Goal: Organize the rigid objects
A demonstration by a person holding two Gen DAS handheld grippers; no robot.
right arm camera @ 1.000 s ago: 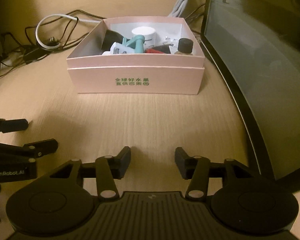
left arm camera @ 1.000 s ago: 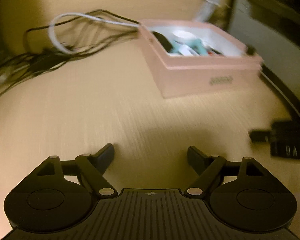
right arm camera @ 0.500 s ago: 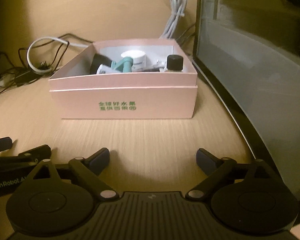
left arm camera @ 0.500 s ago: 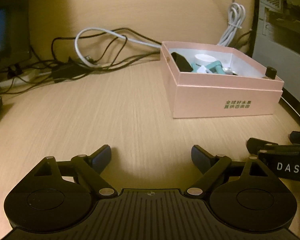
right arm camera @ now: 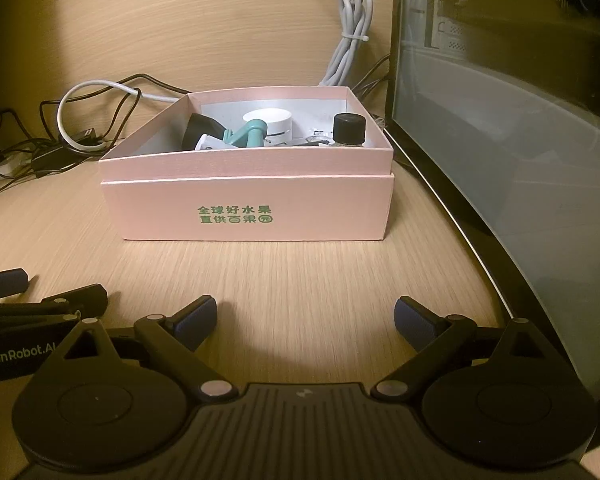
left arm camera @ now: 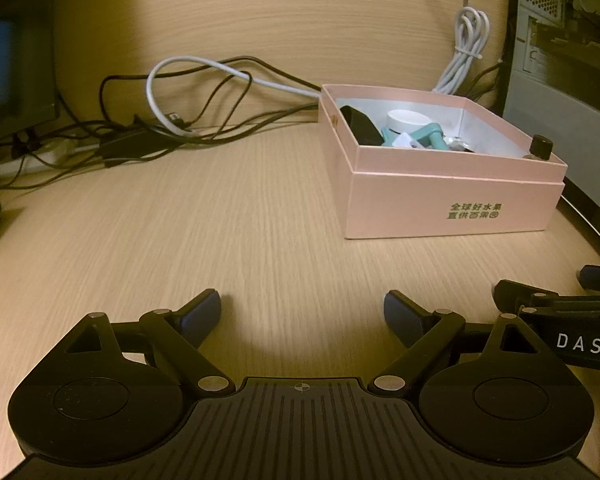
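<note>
A pink cardboard box [right arm camera: 252, 208] with green print stands on the wooden desk, open at the top. Inside it lie a white round jar [right arm camera: 274, 120], a teal plastic piece [right arm camera: 248, 134], a black object [right arm camera: 200, 130] and a small bottle with a black cap [right arm camera: 349, 128]. The box also shows in the left wrist view [left arm camera: 452, 204], to the right. My left gripper [left arm camera: 302, 314] is open and empty, low over the desk. My right gripper [right arm camera: 306, 316] is open and empty, in front of the box. Each gripper shows at the edge of the other's view.
A dark curved monitor [right arm camera: 508, 140] stands along the right edge. A tangle of black and white cables [left arm camera: 172, 112] lies at the back left. A tied white cable bundle [right arm camera: 350, 52] hangs behind the box. A wooden wall closes the back.
Both grippers have dropped lower and steadied, so the box now appears more side-on. The right jaws opened wider. The left view swung right and is no longer blurred.
</note>
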